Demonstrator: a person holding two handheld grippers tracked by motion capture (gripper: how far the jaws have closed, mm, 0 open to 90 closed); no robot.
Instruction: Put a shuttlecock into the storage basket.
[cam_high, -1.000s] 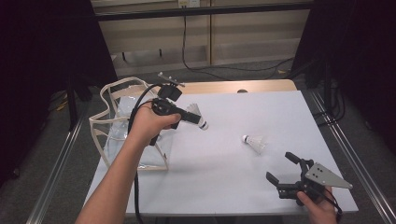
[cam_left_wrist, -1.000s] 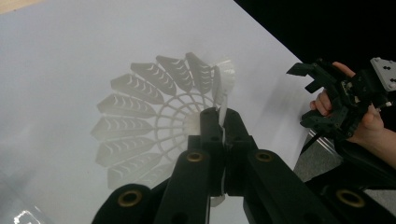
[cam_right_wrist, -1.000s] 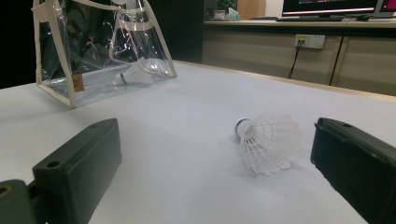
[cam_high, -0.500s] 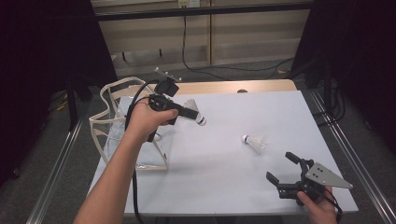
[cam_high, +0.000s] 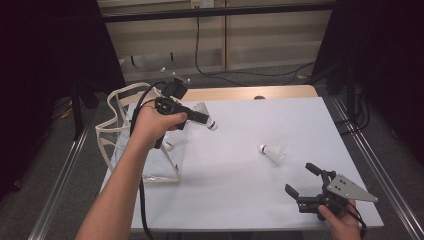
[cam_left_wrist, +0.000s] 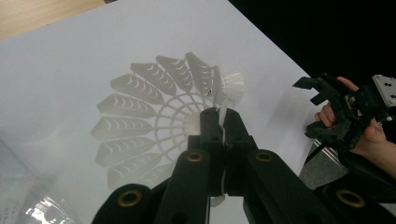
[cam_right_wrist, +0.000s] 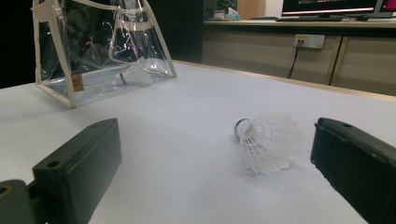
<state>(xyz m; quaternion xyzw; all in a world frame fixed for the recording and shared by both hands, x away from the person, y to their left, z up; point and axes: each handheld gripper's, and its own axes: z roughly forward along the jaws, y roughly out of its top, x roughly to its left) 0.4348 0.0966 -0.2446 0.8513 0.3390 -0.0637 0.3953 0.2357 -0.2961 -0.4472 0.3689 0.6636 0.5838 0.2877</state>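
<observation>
- Up over the left part of the table, a white shuttlecock (cam_left_wrist: 154, 121) sits pinched in the left gripper (cam_high: 200, 118); in the left gripper view its jaws are pressed together on one feather at the rim of the skirt, and the open skirt faces the camera.
- From the high view that shuttlecock hangs in the air just beside the top of a clear bag (cam_high: 120, 145), with the person's left hand (cam_high: 150, 125) wrapped around the gripper's handle.
- Inside the clear bag, which has a cream trim and stands at the table's left edge, another shuttlecock (cam_right_wrist: 133, 74) lies on the bottom.
- Out on the white table (cam_high: 240, 195) a second loose shuttlecock (cam_high: 272, 152) lies on its side, well apart from the bag, toward the right.
- Near the table's right front corner the right gripper (cam_high: 305, 182) rests in the person's right hand; its jaws stand wide apart with nothing between them, pointing toward that lying shuttlecock.
</observation>
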